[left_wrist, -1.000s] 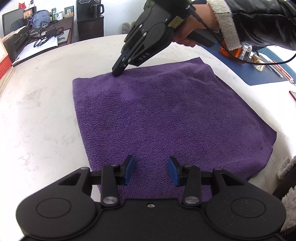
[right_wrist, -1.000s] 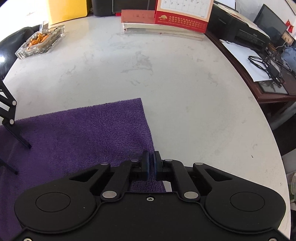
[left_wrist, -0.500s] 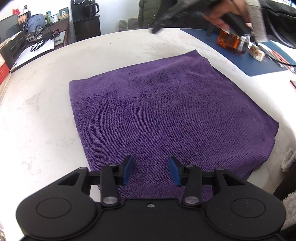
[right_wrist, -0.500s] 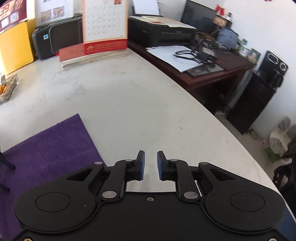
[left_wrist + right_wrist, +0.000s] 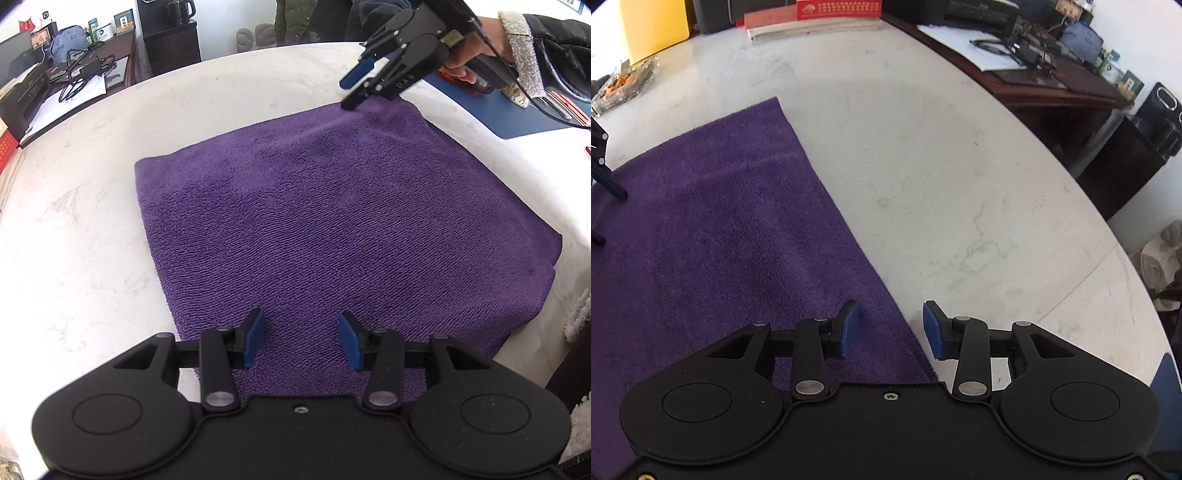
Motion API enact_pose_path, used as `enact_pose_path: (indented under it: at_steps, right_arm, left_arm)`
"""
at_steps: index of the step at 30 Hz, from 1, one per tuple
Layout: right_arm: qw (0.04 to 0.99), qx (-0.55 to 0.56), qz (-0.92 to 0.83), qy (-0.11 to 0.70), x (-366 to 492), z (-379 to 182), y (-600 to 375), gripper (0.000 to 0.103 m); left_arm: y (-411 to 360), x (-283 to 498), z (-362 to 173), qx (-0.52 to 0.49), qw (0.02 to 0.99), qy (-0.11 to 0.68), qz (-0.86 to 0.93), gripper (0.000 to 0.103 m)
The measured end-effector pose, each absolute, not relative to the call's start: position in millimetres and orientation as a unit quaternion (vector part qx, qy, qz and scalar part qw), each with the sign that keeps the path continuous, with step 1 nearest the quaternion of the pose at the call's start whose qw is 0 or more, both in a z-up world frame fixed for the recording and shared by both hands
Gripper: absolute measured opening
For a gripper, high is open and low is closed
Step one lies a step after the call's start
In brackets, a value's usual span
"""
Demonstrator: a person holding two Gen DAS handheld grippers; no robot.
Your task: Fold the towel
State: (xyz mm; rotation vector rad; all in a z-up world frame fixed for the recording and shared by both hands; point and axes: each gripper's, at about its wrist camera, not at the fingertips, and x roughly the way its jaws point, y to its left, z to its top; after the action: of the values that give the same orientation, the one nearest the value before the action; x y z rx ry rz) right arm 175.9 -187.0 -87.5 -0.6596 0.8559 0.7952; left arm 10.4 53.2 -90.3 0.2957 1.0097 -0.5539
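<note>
Now: purple terry-cloth towel (image 5: 343, 221) flat on white marbled round table (image 5: 74, 206). Left gripper (image 5: 301, 341) over near towel edge, blue pads apart, nothing clamped. Right gripper (image 5: 891, 326) at far corner, jaws opening, straddling towel's side edge, not gripping. Person's hand (image 5: 461, 61) w/ fleece cuff holds it.
</note>
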Motion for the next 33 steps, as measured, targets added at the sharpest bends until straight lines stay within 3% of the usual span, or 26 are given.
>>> enact_pose_path:
  at_steps: [5,10,18,25,33]
  right_arm:
    - [0.829,-0.288,0.283,0.388,187,-82,-206,0.037]
    - [0.869,-0.115,0.248,0.412,166,-56,-263,0.037]
    - [0.857,0.001,0.258,0.447,76,-57,-295,0.037]
    - [0.843,-0.037,0.265,0.467,11,-62,-294,0.037]
    - [0.821,-0.126,0.31,0.462,-52,-61,-286,0.037]
  left_arm:
    - [52,9,-90,0.142,0.828,0.477,-0.257,0.043]
    - [50,8,-91,0.142,0.83,0.477,-0.253,0.043]
    - [43,5,-73,0.138,0.84,0.468,-0.239,0.042]
    - [-29,-27,-47,0.148,0.798,0.408,-0.418,0.042]
    - [-113,-77,-79,0.269,0.711,0.366,-0.536,0.042]
